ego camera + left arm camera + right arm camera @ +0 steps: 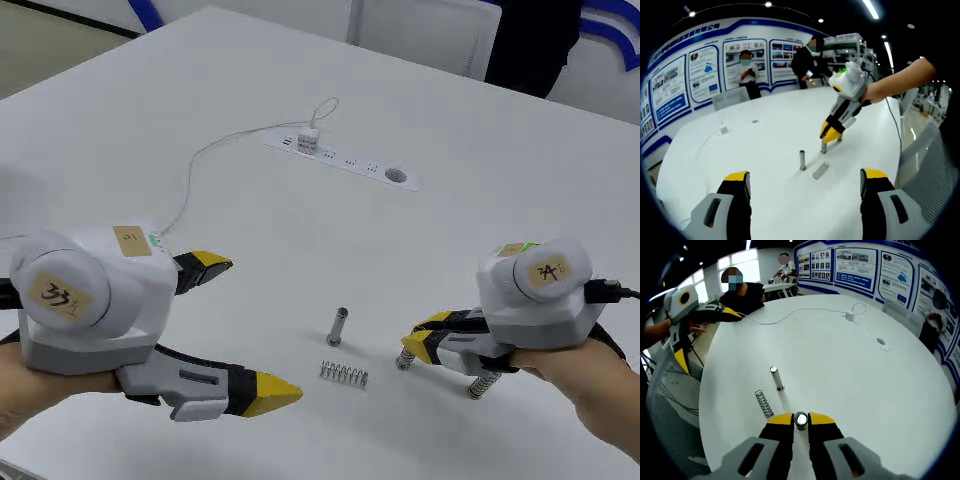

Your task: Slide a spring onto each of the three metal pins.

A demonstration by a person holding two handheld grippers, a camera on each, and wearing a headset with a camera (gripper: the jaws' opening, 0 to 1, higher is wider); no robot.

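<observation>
A bare metal pin point(338, 326) point(776, 378) point(802, 160) stands upright on the white table point(300, 230). Just in front of it lies a loose spring point(344, 374) point(763, 402) point(820, 170). My right gripper point(418, 345) point(800, 419) point(829, 134) is shut on the top of a second pin point(405, 357) point(800, 420) that has a spring coiled around it. A third pin with a spring point(483, 383) stands partly hidden under that gripper's body. My left gripper point(245, 328) point(805, 185) hovers wide open left of the bare pin, holding nothing.
A white power strip point(345, 160) with a plugged-in charger point(309, 140) point(850, 316) and its cable lies at the far side of the table. People stand beyond the table by the wall posters. A mesh chair point(670, 405) stands at the table's edge.
</observation>
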